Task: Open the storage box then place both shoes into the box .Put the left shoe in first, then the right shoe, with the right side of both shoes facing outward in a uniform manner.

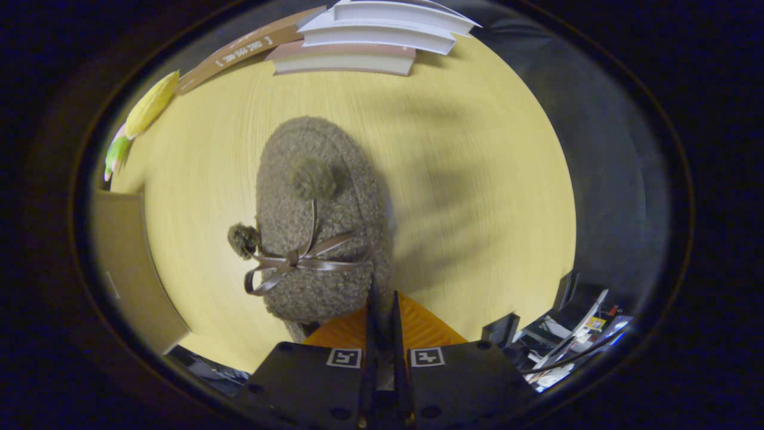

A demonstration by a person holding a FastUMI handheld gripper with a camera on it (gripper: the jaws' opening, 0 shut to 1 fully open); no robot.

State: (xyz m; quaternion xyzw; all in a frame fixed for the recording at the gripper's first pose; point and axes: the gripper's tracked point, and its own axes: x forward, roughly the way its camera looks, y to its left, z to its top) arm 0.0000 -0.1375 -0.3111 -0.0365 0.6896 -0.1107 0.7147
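My jaws (382,304) pinch the fuzzy shoe's (319,215) heel edge so narrowly that it may swing or slip onto the desk (477,179).

Gripper (382,298) — one unit, hand-held, pointing fwd and down over a surface; fingers (371,316) drawn nearly together w/ a thin gap betw. them, tips at the heel rim of a shoe — grip unclear.
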